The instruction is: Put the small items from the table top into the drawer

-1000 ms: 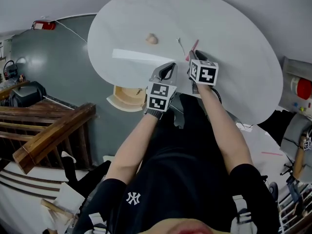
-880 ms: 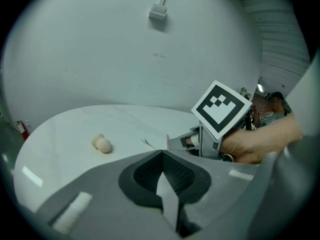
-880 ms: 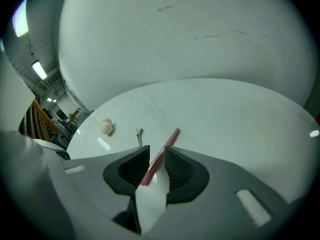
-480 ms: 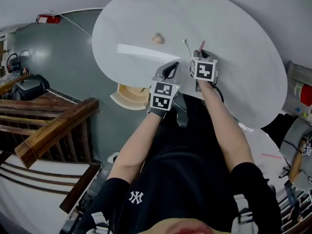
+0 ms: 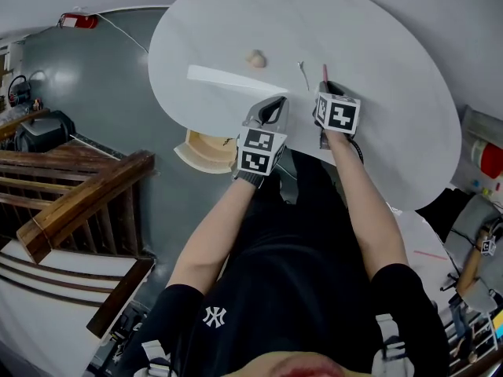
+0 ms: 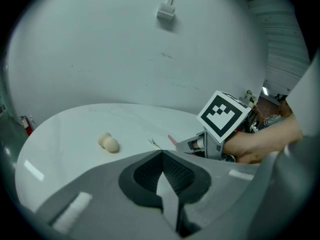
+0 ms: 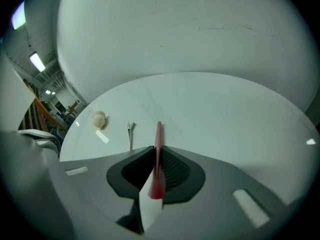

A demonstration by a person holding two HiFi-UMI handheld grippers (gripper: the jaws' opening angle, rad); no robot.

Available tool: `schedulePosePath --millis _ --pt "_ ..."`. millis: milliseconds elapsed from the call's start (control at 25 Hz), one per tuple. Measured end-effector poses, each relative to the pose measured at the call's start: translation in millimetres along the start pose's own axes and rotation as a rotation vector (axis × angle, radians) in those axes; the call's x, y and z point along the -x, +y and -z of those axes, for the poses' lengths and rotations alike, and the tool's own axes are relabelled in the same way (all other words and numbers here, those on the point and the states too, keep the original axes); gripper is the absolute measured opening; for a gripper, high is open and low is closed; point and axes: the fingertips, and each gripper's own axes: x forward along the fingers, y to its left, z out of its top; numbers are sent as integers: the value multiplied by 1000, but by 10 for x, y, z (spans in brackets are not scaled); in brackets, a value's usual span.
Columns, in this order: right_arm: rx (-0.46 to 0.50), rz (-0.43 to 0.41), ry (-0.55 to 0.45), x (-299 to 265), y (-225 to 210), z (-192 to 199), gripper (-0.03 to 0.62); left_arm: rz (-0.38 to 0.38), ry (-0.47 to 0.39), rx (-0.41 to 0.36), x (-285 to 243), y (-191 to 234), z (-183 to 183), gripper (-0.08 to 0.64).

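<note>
A red pen (image 7: pixel 158 139) lies on the round white table (image 5: pixel 393 77) and runs between the fingers of my right gripper (image 7: pixel 156 156). Its jaws have just been closing and are now shut on the pen. In the head view this gripper (image 5: pixel 324 87) sits on the table with the pen (image 5: pixel 324 72) sticking out ahead of it. A thin metal clip (image 7: pixel 130 134) and a small beige lump (image 7: pixel 99 119) lie to the pen's left. My left gripper (image 5: pixel 275 105) is shut and empty at the table's near edge. The open wooden drawer (image 5: pixel 206 149) is below it.
A wooden railing (image 5: pixel 78 203) runs at the left, below table height. Cluttered shelves and tools (image 5: pixel 479 155) stand at the far right. The person's arms and dark shirt fill the lower middle of the head view.
The right gripper has closed on the red pen, which now points straight ahead of it instead of slanting. The left gripper has stayed at the table's edge.
</note>
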Motion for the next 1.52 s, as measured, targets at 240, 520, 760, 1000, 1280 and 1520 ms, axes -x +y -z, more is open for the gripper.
schedulePosePath --millis 240,520,760,1000,1280,1520 --pt "-135 -153 -62 199 54 -81 66 3 -14 46 26 -29 -15 0" --pt "-221 -320 -116 387 239 -200 66 -15 -35 73 82 -58 -21 0" --pt "-262 -410 -167 621 499 -231 66 -4 -61 94 269 -75 50 0" --pt "-252 -443 -201 853 841 -116 66 17 -92 103 546 -75 163 0" --pt "-223 -472 -218 1040 1315 77 66 6 -126 103 942 64 344 0" --pt "-186 -515 -206 1123 1795 295 66 -27 -148 120 1309 266 542 0"
